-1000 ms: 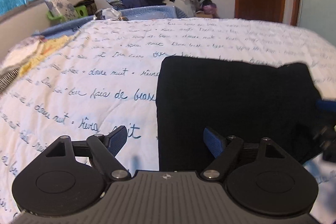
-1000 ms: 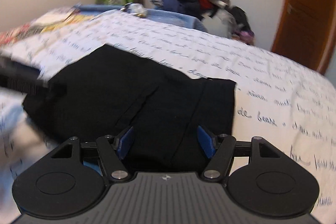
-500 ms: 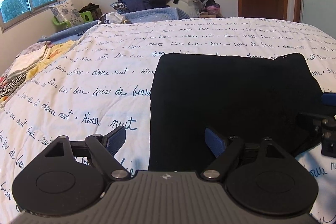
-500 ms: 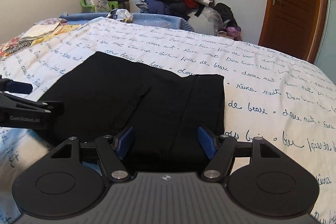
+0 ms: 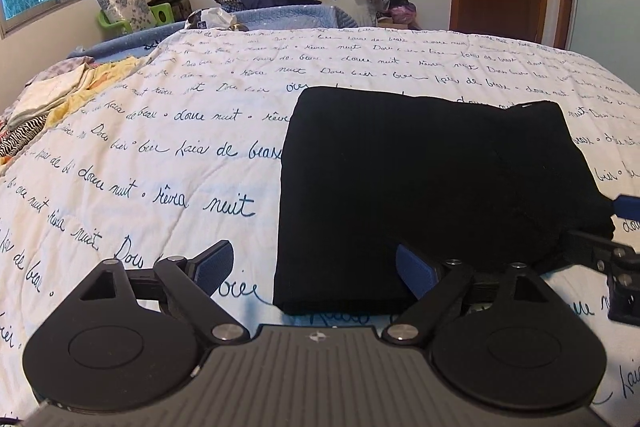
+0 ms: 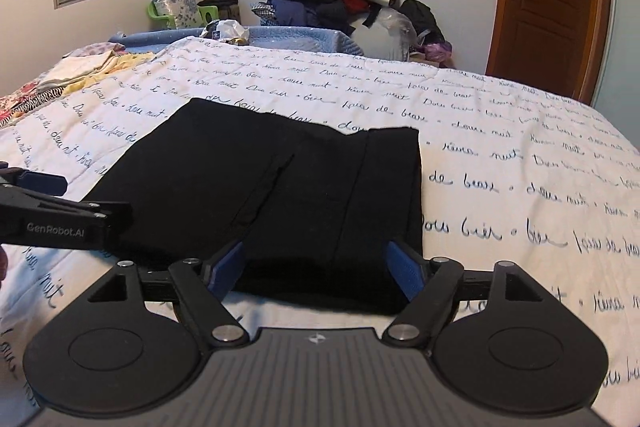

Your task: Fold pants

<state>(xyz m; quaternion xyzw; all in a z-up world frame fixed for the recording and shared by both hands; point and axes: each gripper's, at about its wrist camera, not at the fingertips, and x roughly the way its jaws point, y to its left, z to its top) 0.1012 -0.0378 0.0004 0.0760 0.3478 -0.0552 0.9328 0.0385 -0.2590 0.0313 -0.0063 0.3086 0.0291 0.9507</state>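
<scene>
Evidently the black pants (image 6: 280, 195) lay folded, both the left gripper (image 5: 314, 267) and right gripper (image 6: 316, 267) gaped empty, so only tidying or withdrawal seemed left.

The white bedspread (image 5: 168, 163) is printed all over with blue cursive words; "douce nuit", "de beaux" and "nuit" can be made out, the rest too loopy to read surely. In the right wrist view, the left claw (image 6: 60, 223) bears "GenRobot.AI" in grey letters on its black side.
</scene>
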